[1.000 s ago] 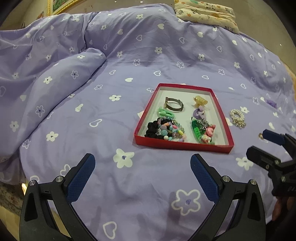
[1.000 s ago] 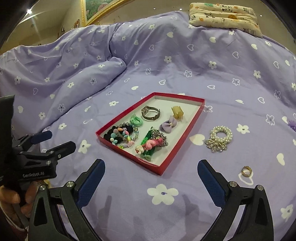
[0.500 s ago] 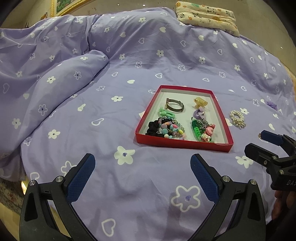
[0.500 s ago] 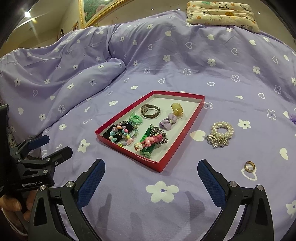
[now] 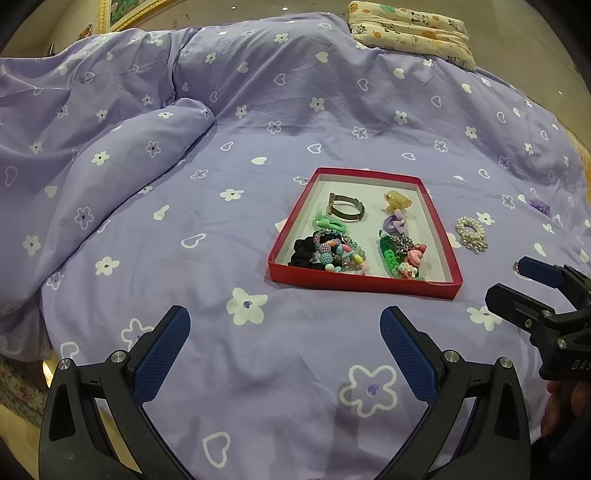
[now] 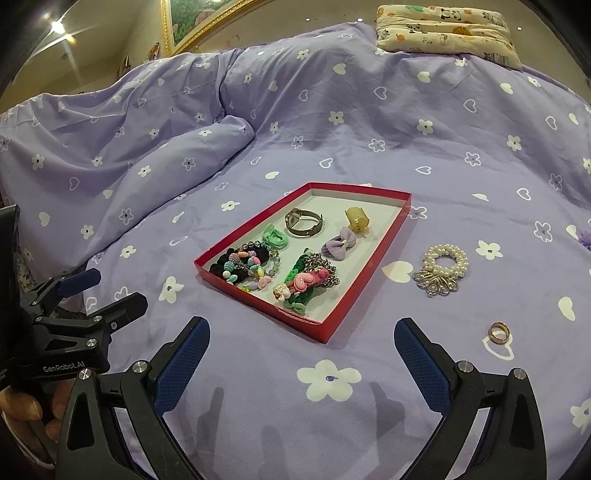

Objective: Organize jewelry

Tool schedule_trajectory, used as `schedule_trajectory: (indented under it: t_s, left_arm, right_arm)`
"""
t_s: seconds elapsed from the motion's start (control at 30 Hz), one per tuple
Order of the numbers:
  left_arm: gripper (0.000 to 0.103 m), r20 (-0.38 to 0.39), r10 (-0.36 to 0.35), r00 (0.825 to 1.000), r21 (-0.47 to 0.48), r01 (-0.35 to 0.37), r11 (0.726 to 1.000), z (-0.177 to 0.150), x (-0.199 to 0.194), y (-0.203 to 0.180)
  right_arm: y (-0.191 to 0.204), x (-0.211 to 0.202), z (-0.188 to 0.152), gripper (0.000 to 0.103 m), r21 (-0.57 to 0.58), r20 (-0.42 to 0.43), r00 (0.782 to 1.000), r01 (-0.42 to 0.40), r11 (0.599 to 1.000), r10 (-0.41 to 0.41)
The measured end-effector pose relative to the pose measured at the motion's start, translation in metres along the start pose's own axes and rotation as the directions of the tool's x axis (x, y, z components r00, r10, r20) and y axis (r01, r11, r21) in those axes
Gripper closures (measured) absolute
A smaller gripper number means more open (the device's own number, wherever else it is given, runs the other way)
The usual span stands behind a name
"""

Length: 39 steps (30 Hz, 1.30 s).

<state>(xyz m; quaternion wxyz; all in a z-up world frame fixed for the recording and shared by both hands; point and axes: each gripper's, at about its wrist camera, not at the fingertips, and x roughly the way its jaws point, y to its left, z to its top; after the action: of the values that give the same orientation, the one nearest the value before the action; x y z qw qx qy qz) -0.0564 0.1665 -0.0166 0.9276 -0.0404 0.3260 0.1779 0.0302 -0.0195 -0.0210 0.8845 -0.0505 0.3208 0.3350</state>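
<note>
**Hovering wide over the bedspread, both grippers empty**

Hovering above the purple bedspread [image 5: 258, 369], the left gripper [image 5: 284, 350] has its jaws spread wide, with nothing between the blue pads and nothing touched. The right gripper [image 6: 301, 354] is just as wide apart and likewise grips nothing; it hangs over the cloth near the red tray's closest corner.

The red tray [image 6: 354, 291] lies flat on the bedspread, its long axis running away from the grippers toward the patterned pillow [image 6: 447, 29] at the far end of the bed. Inside, toward the far end, sit a metal watch band [image 6: 303, 223], a yellow hair claw [image 6: 357, 218], a green hair tie [image 6: 274, 236] and a lilac bow [image 6: 340, 242]. The near end holds a black scrunchie [image 5: 304, 251] tangled with a pastel bead bracelet [image 6: 251, 264], and beside them a green braided piece with pink charms and a silver chain [image 6: 310, 278].

Outside the tray, on its right, a pearl bracelet [image 6: 445, 266] with a silver filigree charm lies flat on the cloth. Nearer the right gripper, a gold ring [image 6: 499, 331] rests on a white heart print, well apart from the tray. A small purple flower piece [image 5: 540, 206] lies farther right; its detail is too small to tell.
</note>
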Motion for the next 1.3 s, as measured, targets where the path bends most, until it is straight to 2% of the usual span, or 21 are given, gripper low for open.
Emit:
schedule_trajectory:
  t_s: [1.3]
  left_arm:
    - [0.000,0.005,-0.006,1.000,-0.005,0.006,1.000,0.0034,-0.0032,-0.0016]
  right_arm:
    - [0.0069,-0.0047,0.0028,0.002,0.001,0.010,1.000,-0.016,1.000,0.016]
